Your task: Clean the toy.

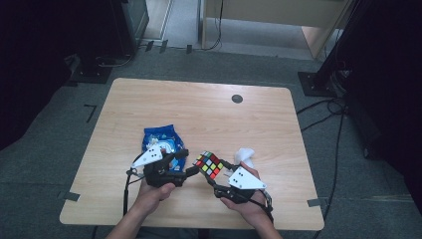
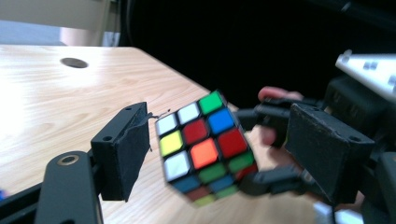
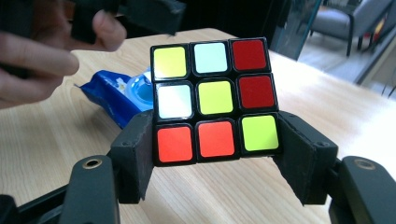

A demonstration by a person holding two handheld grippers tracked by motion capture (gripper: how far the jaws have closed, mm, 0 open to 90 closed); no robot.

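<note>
Multicoloured plastic puzzle cube (image 1: 209, 165), nine stickers per face, held off the pale wooden worktop (image 1: 199, 114) between the two hand-held tools, near the front edge.

Right gripper (image 1: 215, 175): its two black padded fingers (image 3: 135, 156) pinch the cube's bottom layer from both sides. In the right gripper view the cube (image 3: 215, 100) stands upright, facing the camera with yellow, white and red stickers on top and orange and yellow on the bottom row.

Left gripper (image 1: 183, 164): fingers (image 2: 122, 151) spread, standing on either side of the cube (image 2: 205, 147) with a clear gap on the near side; no pinch seen. Cube appears tilted in the left gripper view, corner toward the lens.

Blue crinkled plastic snack packet (image 1: 161, 140) lies on the worktop just behind the left hand (image 1: 152, 194). White crumpled wad (image 1: 245, 155) lies just beyond the right hand (image 1: 244, 201). Small dark round spot (image 1: 237, 98) sits far back on the worktop.
</note>
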